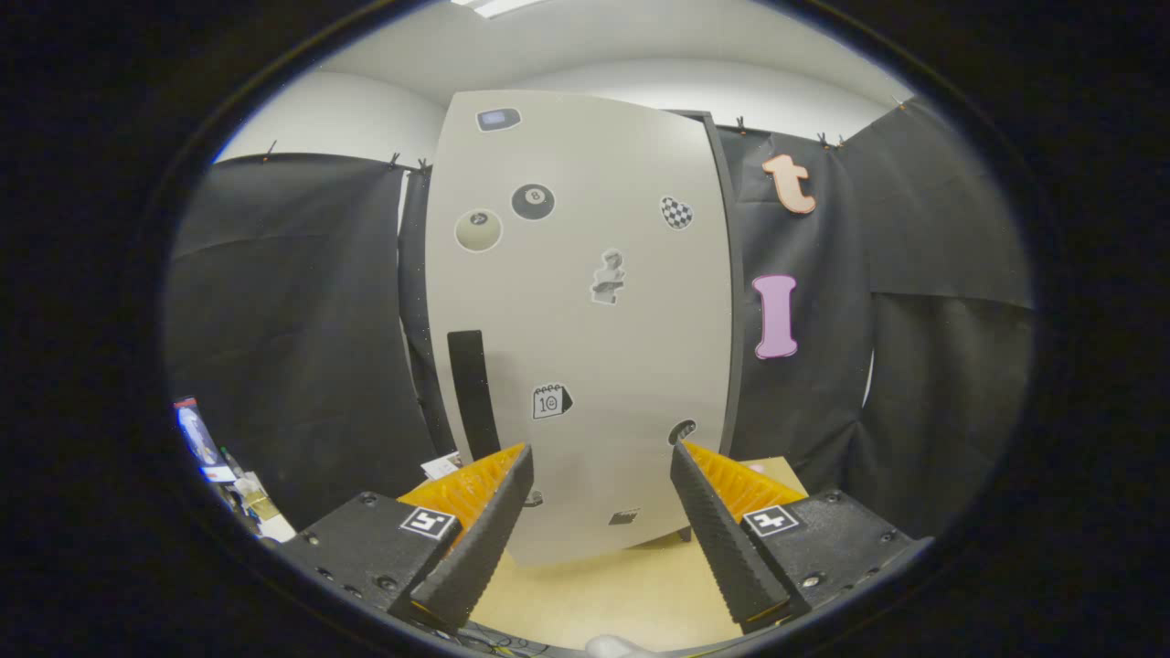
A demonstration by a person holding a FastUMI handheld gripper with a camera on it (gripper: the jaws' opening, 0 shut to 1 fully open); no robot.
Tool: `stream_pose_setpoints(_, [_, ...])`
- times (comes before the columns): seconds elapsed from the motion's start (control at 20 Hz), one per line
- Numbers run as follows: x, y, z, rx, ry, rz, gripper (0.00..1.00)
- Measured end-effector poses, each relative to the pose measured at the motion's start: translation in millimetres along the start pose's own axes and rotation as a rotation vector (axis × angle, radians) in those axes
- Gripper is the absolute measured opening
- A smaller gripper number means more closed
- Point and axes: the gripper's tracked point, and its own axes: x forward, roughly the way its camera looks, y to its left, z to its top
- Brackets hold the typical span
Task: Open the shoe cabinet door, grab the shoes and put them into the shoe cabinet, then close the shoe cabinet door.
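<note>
While the gripper view looks straight ahead, the hand-held gripper (603, 457) has its two fingers spread wide with nothing between them, aimed at the tall pale-grey flat-panel shoe cabinet door (585, 311) just beyond the fingertips. That door stands upright on the light wooden table top (631, 594), its long axis vertical and its broad face turned toward the camera, dotted with small stickers. It appears shut, which fits either a cabinet waiting to be opened or one closed again with the shoes inside. A slim black vertical bar handle (473, 393) sits near the door's edge, just beyond the left fingertip. Judging from this, any pull on the door would go best with the fingers closing squarely across that bar, near its middle, and following the door's swing.
</note>
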Motion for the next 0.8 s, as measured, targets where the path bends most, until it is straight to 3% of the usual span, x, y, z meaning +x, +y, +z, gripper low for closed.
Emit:
stream_pose_setpoints(0.45, [-12.8,-13.3,44.1,-0.006,-0.056,-0.06,0.99])
stream_pose_setpoints(0.8, [-48.2,-35.8,82.5,0.008,-0.096,-0.184,0.99])
